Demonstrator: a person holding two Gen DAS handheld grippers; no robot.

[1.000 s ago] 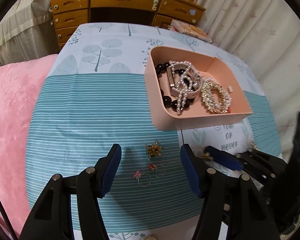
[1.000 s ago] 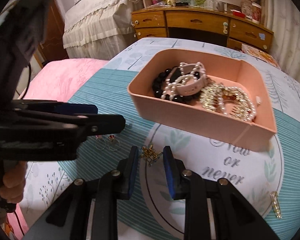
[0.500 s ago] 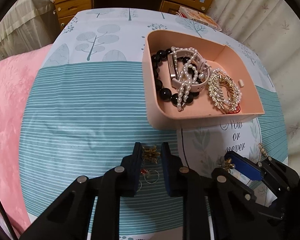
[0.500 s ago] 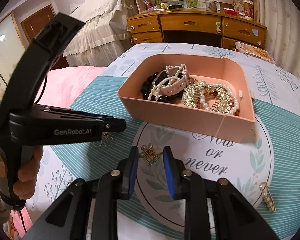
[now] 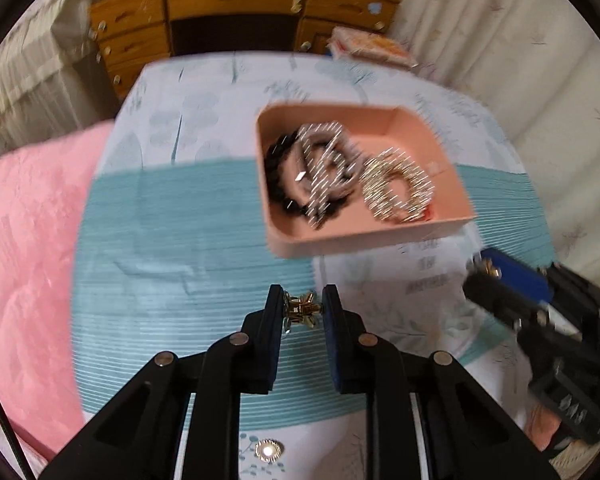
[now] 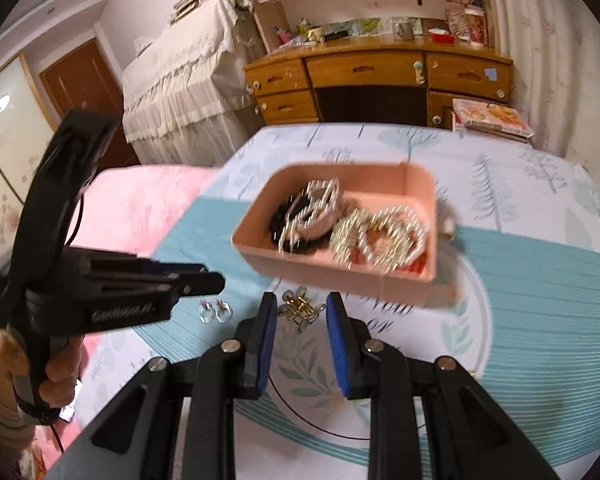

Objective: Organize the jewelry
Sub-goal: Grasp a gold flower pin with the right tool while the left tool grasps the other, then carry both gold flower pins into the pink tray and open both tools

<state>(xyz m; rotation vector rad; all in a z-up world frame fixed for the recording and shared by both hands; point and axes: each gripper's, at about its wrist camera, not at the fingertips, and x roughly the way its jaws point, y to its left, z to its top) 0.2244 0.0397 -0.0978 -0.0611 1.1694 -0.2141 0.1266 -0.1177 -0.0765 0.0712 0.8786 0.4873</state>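
My left gripper (image 5: 302, 312) is shut on a small gold hair clip (image 5: 301, 312) and holds it above the teal striped cloth. My right gripper (image 6: 302, 314) is shut on another gold clip (image 6: 299, 311), lifted over the round printed mat. The pink tray (image 5: 364, 240) lies ahead, holding a black bead bracelet (image 5: 278, 176), a pearl strand (image 5: 324, 168) and a gold bracelet (image 5: 396, 188). The tray (image 6: 332, 274) also shows in the right wrist view. Two small rings (image 6: 215, 312) lie on the cloth below the left gripper.
A pink quilt (image 5: 24, 240) covers the bed at left. A wooden desk with drawers (image 6: 376, 80) stands behind the table. A small round gold piece (image 5: 269, 450) lies at the near table edge. Curtains hang at right.
Both grippers have lifted with their gold clips off the cloth and pulled back from the tray. The view is motion-blurred. The two rings stayed on the cloth.
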